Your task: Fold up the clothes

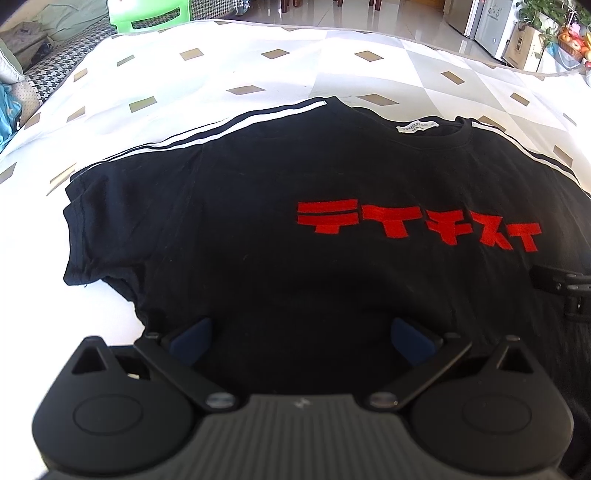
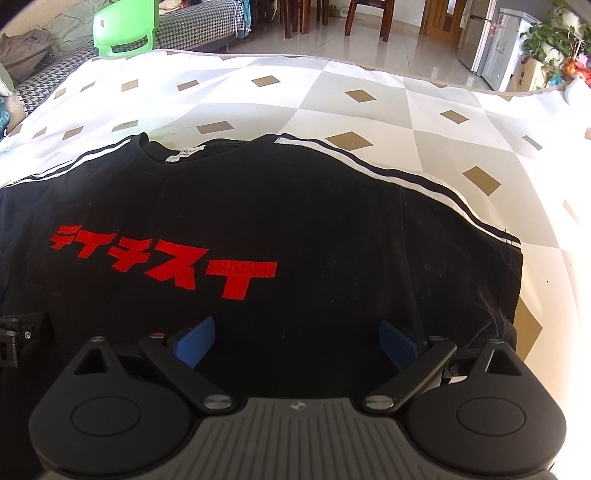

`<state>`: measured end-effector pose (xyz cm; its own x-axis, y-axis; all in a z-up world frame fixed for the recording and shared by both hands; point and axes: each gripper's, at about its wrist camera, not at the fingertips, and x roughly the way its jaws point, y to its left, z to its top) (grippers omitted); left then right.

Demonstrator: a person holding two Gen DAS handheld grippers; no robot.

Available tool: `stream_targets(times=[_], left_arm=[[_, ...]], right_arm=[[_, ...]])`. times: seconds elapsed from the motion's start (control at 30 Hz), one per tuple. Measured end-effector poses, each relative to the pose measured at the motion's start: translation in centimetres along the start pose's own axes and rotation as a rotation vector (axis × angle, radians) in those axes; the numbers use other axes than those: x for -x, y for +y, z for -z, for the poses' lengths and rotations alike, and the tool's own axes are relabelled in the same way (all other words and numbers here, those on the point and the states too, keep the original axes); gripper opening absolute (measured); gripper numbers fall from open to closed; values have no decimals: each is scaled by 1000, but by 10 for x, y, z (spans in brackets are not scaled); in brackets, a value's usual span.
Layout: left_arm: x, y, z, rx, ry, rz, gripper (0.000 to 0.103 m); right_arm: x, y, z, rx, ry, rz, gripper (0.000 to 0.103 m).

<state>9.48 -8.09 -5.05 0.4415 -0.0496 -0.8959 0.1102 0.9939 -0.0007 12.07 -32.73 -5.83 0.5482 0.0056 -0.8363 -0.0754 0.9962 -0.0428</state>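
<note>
A black T-shirt [image 1: 258, 221] with red lettering [image 1: 417, 225] and white shoulder stripes lies flat, front up, on the patterned sheet, collar at the far side. My left gripper [image 1: 301, 341] is open and empty over the shirt's lower left body, near the left sleeve [image 1: 96, 236]. My right gripper [image 2: 297, 345] is open and empty over the shirt [image 2: 332, 229] on its lower right body, near the right sleeve [image 2: 495, 280]. The right gripper's edge shows in the left wrist view [image 1: 561, 284], and the left gripper's edge shows in the right wrist view [image 2: 18, 339].
The shirt lies on a white and grey diamond-patterned sheet [image 1: 258, 66]. A green plastic chair [image 2: 125, 26] and a houndstooth sofa [image 2: 199, 22] stand beyond the far left edge. Wooden chairs, a fridge [image 2: 484, 40] and plants stand at the far right.
</note>
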Motion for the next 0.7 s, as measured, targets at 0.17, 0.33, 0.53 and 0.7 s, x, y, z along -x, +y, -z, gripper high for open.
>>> stream_targets(times=[0.17,0.33,0.53,0.7], left_arm=[[2,6,0,34,12,-15,103],[9,10,6,69,39,-20,103],[17,16,10,94,38,-20,103],[29,17,17,79,23,-39,103]], right_arm=[[2,-1,-2,-6,32,-2,95],[8,-3,-3,-5,74,-24,89],[24,5,-1,46,62,-58,83],[50,13,4,111,14,-120,80]])
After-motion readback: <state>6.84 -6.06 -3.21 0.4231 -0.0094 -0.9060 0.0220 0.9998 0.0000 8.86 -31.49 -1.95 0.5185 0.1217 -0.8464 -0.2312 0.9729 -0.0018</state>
